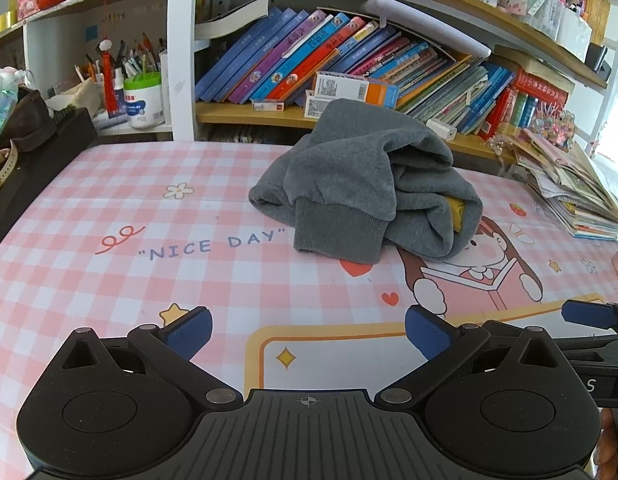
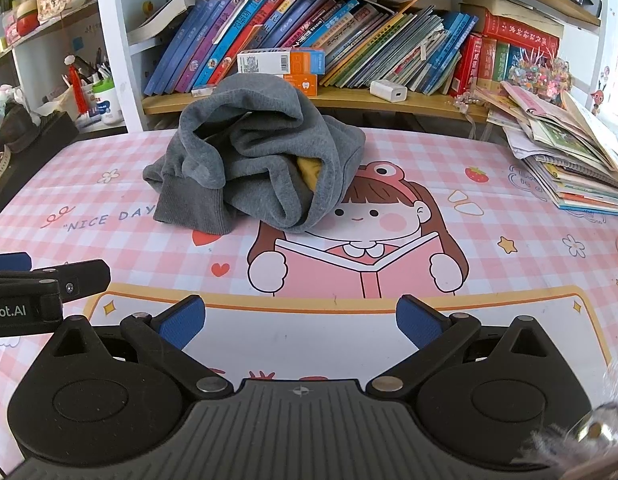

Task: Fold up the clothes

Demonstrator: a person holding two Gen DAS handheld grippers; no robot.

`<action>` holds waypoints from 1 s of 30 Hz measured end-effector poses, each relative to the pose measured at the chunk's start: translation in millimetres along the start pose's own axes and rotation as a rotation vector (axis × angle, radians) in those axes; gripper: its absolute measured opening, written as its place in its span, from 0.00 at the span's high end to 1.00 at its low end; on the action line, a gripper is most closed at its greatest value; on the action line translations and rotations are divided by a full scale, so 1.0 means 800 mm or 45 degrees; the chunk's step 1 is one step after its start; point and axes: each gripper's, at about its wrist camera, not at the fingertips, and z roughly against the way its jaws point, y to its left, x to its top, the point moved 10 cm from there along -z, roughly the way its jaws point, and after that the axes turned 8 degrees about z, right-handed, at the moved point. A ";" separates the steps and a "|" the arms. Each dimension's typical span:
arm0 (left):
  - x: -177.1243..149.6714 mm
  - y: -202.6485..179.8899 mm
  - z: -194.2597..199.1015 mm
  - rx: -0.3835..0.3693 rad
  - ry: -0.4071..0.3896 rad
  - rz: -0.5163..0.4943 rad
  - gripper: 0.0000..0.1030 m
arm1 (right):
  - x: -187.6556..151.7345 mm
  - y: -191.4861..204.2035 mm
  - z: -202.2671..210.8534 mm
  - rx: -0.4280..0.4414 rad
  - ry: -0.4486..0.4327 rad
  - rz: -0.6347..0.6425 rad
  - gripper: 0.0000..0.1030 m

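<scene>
1. The grey sweatshirt [image 1: 365, 184] lies in a crumpled heap on the pink checked desk mat [image 1: 109, 208], toward the mat's far side, just in front of the bookshelf [image 1: 349, 116]. It is unfolded and bunched up on itself.
2. A ribbed cuff [image 1: 333, 228] hangs at the near edge of the grey sweatshirt and rests on the mat, just beside the printed words "NICE DAY" [image 1: 213, 246]. A bit of yellow fabric [image 2: 309, 172] shows inside a fold on the sweatshirt's right side.
3. The sweatshirt's right edge overlaps the head of the cartoon girl [image 2: 369, 216] printed on the mat.
4. The left gripper [image 1: 309, 334] is held over the near part of the mat, tilted downward and aimed at the sweatshirt, well apart from it. Its blue pads [image 1: 189, 330] stand wide apart with nothing between them.
5. The right gripper [image 2: 301, 320] is held likewise on the near side of the sweatshirt, over the cartoon girl's open book, pointing forward and down. Its fingers [image 2: 421, 324] are spread wide and grip nothing.
6. The two grippers sit side by side: each appears at the edge of the other's view, both well short of the sweatshirt.
7. A loose stack of booklets [image 2: 569, 160] lies on the mat's right side, well apart from the sweatshirt.
</scene>
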 end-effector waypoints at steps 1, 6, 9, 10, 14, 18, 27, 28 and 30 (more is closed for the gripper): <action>0.000 0.000 0.000 0.001 0.000 0.000 0.00 | 0.000 0.000 0.000 0.001 0.000 0.000 0.00; 0.000 0.000 -0.001 0.000 0.005 0.003 0.00 | 0.000 0.000 0.000 0.002 0.002 0.000 0.00; 0.000 0.000 0.000 -0.001 0.008 0.004 0.00 | -0.001 0.000 0.000 0.002 0.003 0.000 0.00; -0.001 0.000 0.000 -0.001 0.008 0.004 0.00 | -0.001 0.000 0.000 0.003 0.004 0.000 0.00; 0.000 0.001 0.000 -0.001 0.011 0.004 0.00 | -0.001 0.000 0.000 0.003 0.006 0.000 0.00; 0.000 0.001 0.000 0.000 0.015 0.005 0.00 | -0.002 0.000 0.000 0.004 0.009 0.001 0.00; 0.000 0.001 0.000 0.000 0.018 0.007 0.00 | -0.002 0.001 0.000 0.003 0.015 0.003 0.00; 0.000 0.001 0.000 -0.002 0.018 0.007 0.00 | -0.002 0.000 0.000 0.003 0.016 0.004 0.00; 0.000 0.001 0.000 -0.005 0.019 0.007 0.00 | -0.002 0.001 0.000 0.002 0.017 0.004 0.00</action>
